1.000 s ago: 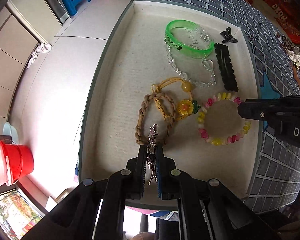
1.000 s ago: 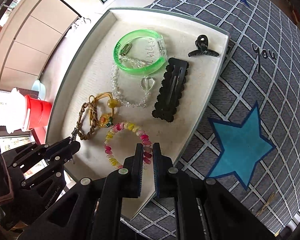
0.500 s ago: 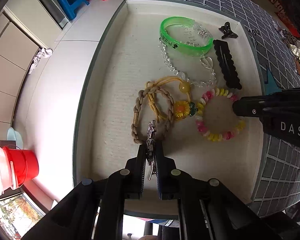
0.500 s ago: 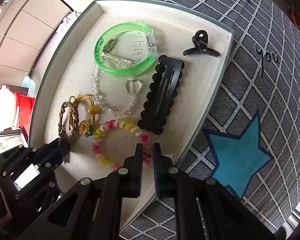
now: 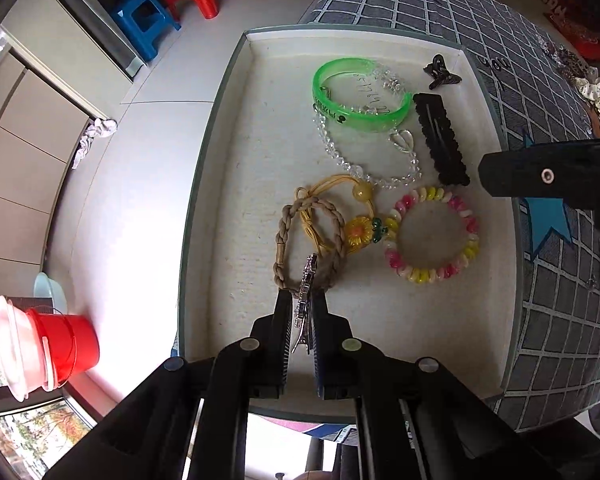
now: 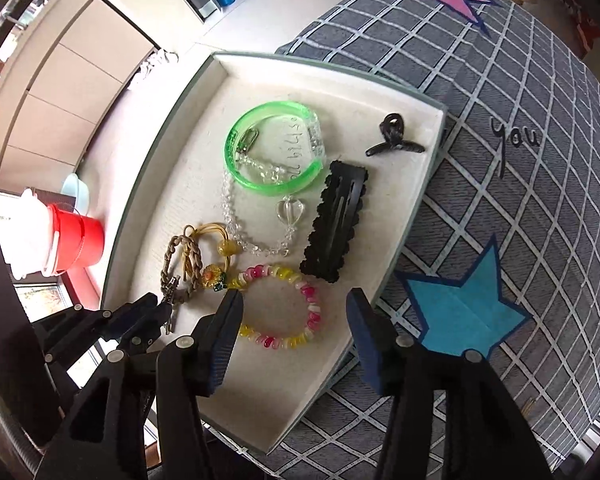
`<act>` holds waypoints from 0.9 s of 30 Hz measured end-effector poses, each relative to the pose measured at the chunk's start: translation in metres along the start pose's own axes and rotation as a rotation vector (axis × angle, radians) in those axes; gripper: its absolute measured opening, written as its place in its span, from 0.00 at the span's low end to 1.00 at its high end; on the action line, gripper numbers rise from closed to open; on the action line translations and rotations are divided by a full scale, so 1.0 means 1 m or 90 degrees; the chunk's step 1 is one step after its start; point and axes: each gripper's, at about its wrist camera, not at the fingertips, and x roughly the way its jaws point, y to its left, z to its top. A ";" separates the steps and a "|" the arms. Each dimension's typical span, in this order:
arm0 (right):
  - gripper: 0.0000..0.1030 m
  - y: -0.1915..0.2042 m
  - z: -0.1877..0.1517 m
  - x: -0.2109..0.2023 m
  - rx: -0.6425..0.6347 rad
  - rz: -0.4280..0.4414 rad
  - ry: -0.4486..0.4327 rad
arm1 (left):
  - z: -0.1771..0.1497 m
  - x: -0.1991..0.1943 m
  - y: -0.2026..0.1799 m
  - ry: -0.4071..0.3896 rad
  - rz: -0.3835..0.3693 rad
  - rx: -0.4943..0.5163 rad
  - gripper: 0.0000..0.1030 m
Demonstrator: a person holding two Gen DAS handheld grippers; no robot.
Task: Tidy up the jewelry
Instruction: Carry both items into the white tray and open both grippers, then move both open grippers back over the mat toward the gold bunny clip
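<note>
A cream tray (image 5: 228,208) (image 6: 380,92) holds a green bangle (image 5: 360,96) (image 6: 272,152), a clear bead chain with a heart (image 5: 364,164) (image 6: 256,236), a black scalloped clip (image 5: 440,140) (image 6: 336,220), a small black claw clip (image 5: 440,72) (image 6: 394,136), a braided tie with a sunflower (image 5: 312,236) (image 6: 188,264) and a pink-yellow bead bracelet (image 5: 432,236) (image 6: 284,308). My left gripper (image 5: 303,300) (image 6: 156,312) is shut on a silver hair clip (image 5: 306,292), held above the braided tie. My right gripper (image 6: 294,304) is opening above the bead bracelet, which lies flat on the tray, untouched.
The tray rests on a grey grid cloth with star patches (image 6: 500,200). More trinkets lie at the cloth's far right (image 5: 580,76). On the floor to the left stand a red bucket (image 5: 60,344) and plastic stools (image 5: 148,20).
The right gripper's jaws went from shut to spread wide and rose off the bead bracelet, which stays in the tray. Both grippers lifted a little; the left still grips the silver clip.
</note>
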 end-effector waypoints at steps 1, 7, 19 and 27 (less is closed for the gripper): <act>0.64 -0.005 -0.002 -0.007 0.013 0.001 -0.008 | 0.000 -0.004 -0.002 -0.004 -0.001 0.004 0.16; 0.71 -0.047 -0.023 -0.039 0.080 -0.003 -0.038 | 0.001 -0.022 -0.010 -0.026 -0.015 0.017 0.18; 0.83 -0.166 -0.126 -0.086 0.306 -0.036 -0.075 | 0.018 -0.053 -0.056 -0.078 0.013 0.110 1.00; 0.84 -0.225 -0.185 -0.084 0.409 -0.087 -0.035 | 0.029 -0.071 -0.116 -0.067 -0.067 0.184 1.00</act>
